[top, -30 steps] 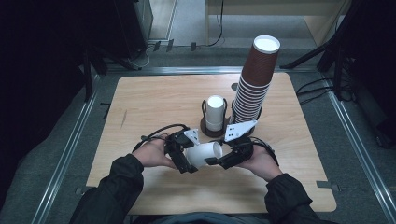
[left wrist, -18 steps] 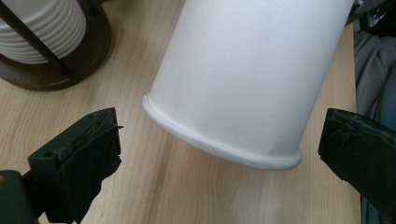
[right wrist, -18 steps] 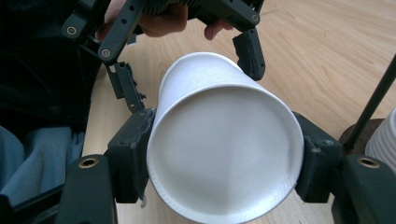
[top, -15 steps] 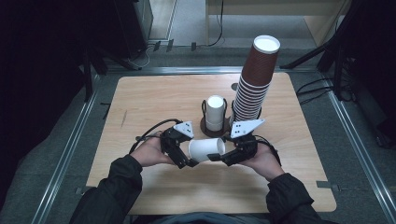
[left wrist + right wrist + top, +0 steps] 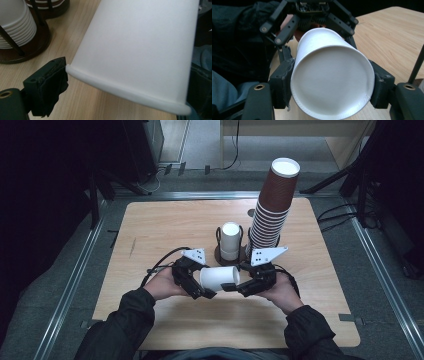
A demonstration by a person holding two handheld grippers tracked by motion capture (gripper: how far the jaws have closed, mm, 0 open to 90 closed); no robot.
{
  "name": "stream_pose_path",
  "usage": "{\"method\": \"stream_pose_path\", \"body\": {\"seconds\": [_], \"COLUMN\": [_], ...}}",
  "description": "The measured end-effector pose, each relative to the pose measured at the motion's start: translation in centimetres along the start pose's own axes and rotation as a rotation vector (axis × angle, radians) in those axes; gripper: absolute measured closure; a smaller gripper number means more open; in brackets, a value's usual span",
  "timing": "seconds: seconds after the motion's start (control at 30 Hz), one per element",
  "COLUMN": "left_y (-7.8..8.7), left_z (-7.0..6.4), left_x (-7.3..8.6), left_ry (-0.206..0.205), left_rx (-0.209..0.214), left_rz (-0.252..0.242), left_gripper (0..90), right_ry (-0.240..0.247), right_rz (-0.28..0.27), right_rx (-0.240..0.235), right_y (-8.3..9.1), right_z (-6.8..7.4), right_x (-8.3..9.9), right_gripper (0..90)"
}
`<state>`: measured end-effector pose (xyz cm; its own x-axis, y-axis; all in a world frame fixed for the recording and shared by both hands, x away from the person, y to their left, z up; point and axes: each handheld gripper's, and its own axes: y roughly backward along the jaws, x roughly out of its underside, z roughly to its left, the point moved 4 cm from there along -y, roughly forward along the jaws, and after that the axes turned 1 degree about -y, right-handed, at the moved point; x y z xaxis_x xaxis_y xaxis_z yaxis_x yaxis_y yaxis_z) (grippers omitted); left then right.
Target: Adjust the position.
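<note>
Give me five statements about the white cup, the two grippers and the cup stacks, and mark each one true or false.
1. The white cup lies on its side between the two grippers. True.
2. The right gripper has its fingers on the cup's closed base end. True.
3. The left gripper is at the cup's rim end. True; its gripper view shows the rolled rim beside one finger.
4. The tall brown cup stack has toppled onto the table. False; it stands upright.
5. The holder behind the grippers is full of brown cups. False; it holds a short stack of white cups.
</note>
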<state>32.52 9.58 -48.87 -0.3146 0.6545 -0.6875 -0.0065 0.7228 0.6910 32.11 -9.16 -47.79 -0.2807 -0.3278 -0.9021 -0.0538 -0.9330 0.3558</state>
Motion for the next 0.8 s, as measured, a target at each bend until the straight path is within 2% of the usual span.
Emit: {"method": "stream_pose_path", "body": {"seconds": [0.23, 0.33, 0.53, 0.8], "left_y": [0.06, 0.39, 0.62, 0.63], "left_z": [-0.37, -0.39, -0.33, -0.24], "left_x": [-0.33, -0.46, -0.65, -0.59], "left_ry": [-0.010, -0.009, -0.012, -0.017], "left_rx": [0.014, 0.015, 0.028, 0.036], "left_rz": [-0.037, -0.067, -0.097, -0.085], "left_gripper": [7.4, 13.4, 19.2, 22.5], "right_ry": [-0.023, -0.029, -0.049, -0.054], "right_rz": [-0.025, -0.027, -0.043, -0.037], "right_rx": [-0.033, -0.040, -0.047, -0.045], "right_y": [-0.36, -0.48, -0.30, -0.27], "right_z": [0.14, 0.15, -0.03, -0.12], "right_x": [-0.13, -0.11, -0.14, -0.11], "right_gripper": [32.9, 32.8, 33.3, 33.7]}}
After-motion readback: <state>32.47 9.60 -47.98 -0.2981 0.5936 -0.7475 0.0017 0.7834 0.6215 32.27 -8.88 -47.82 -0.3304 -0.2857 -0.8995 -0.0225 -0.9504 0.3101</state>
